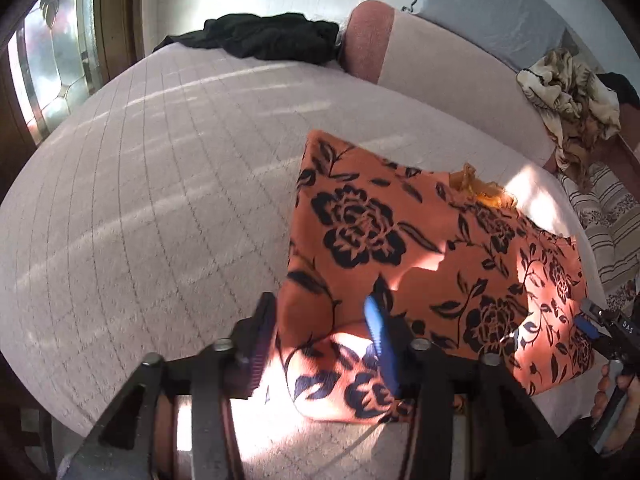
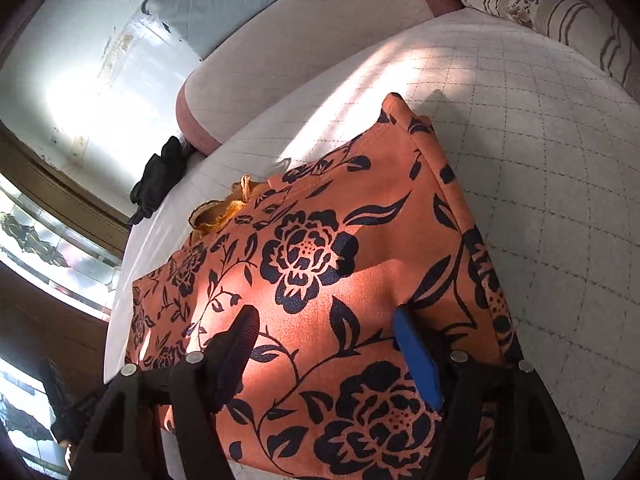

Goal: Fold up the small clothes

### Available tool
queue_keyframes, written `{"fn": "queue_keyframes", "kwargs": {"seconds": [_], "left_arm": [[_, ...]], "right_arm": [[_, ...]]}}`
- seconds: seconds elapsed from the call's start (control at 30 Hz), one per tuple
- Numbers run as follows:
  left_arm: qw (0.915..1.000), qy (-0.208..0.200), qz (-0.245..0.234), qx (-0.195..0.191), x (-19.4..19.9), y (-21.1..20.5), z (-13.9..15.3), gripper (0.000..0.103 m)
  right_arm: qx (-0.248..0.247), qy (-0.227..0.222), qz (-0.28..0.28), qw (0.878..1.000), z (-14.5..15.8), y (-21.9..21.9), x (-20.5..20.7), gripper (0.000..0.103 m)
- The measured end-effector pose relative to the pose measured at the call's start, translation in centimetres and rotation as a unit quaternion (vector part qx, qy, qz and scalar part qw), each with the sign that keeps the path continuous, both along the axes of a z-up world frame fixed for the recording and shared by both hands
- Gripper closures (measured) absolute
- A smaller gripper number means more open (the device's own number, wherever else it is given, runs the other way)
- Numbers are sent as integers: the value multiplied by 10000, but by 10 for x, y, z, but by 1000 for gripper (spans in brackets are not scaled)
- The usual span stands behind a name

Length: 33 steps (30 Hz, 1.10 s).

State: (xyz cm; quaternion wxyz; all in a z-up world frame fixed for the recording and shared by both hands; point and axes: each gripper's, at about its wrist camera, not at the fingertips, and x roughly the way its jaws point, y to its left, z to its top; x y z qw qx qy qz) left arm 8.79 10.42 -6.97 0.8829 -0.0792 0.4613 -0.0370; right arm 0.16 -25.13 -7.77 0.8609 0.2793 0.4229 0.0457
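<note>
A stained-glass window (image 1: 52, 60) glows at the far left, and beside it a crumpled black garment (image 1: 272, 38) lies on the far edge of the pale quilted bed cover (image 1: 140, 208). Near the middle, the left gripper (image 1: 320, 316) hovers low over the near left corner of the orange fabric garment with black rose print (image 1: 400, 240), its fingers spread wide with cloth between them but not pinched, so it grips nothing. The garment lies on the cover as a flat folded rectangle, a bit of yellow lace trim (image 1: 480, 188) poking out at its far edge, sunlight patching its surface. Further right, the right gripper (image 2: 324, 320) sits over the garment's near right part, fingers likewise wide apart above the cloth, clamping nothing. Behind, a pink padded headboard (image 1: 440, 72) carries a rumpled beige patterned cloth (image 1: 572, 104), and a striped pillow (image 1: 612, 224) lies at the far right.
</note>
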Motion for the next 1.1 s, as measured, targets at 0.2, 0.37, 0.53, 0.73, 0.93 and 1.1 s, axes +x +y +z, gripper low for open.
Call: {"fn": "queue_keyframes", "kwargs": {"seconds": [0.2,0.37,0.53,0.73,0.93,1.1], "left_arm": [[9986,295,-147,418,100,-9,-15,67],[9920,760,691,727,170,17,-32,89],[9942,356,727,704,136,19,-5,76],[9953,-255,484,794,52,-10,21,27],[9970,57,36,773,23,-45,-4,27],[9964,237,79,812,19,-49,-21,27]], "right_arm": [[63,-174,18,9998,-4,0,-4,30],[272,-228,5,9994,-6,-8,-7,30],[332,-237,-30,9992,-7,-8,-6,30],[177,-435,171,9987,25,12,-5,28],[604,133,555,9965,10,20,65,27],[1037,234,-226,9941,11,-11,91,28]]}}
